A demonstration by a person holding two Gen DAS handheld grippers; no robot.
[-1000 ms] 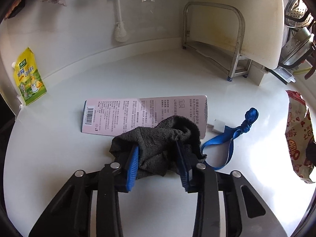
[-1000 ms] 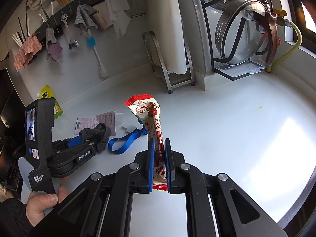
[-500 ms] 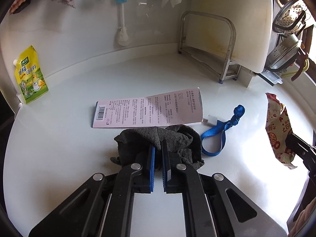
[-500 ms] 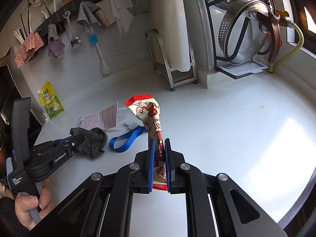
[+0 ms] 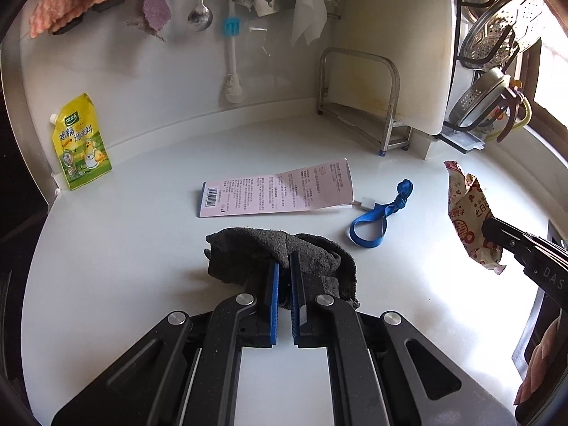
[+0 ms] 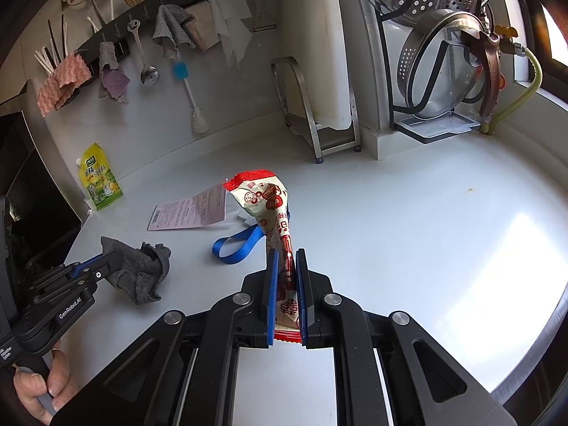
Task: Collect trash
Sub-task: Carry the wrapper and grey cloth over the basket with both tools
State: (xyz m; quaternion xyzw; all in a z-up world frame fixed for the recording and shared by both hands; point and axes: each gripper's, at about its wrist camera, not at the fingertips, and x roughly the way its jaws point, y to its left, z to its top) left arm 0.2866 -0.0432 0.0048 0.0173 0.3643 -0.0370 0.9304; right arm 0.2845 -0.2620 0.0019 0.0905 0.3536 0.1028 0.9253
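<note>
Left gripper [image 5: 284, 266]: my fingers were clamped on the dark grey cloth [image 5: 248, 248], pads nearly together with a fold pinched between them.
Dark grey cloth: it hung bunched around my left fingertips, draping to both sides just above the white surface [image 5: 142, 248]; the right wrist view showed it lifted off the surface [image 6: 142, 269].
Right gripper [image 6: 284, 259]: my fingers were pressed on the lower part of the red-and-white snack wrapper [image 6: 269, 209].
Snack wrapper: it stood upright out of my right fingers, crumpled, red sealed edge on top; from the left it appeared at the right side [image 5: 468, 213].
Blue strap [image 5: 380, 220]: it lay looped on the surface just beyond the cloth, knotted at its far end, near a small white piece [image 5: 367, 201].
Pink leaflet [image 5: 277, 191]: it lay flat past the cloth, barcode at its left end, right end beside the white piece.
Yellow pouch [image 5: 81, 142]: it leaned upright against the wall, far left.
Metal rack [image 5: 358, 99]: it stood at the back, against a white board [image 5: 390, 35].
Wall rail: cloths, a ladle [image 5: 200, 17] and a blue brush [image 5: 231, 56] hung there.
</note>
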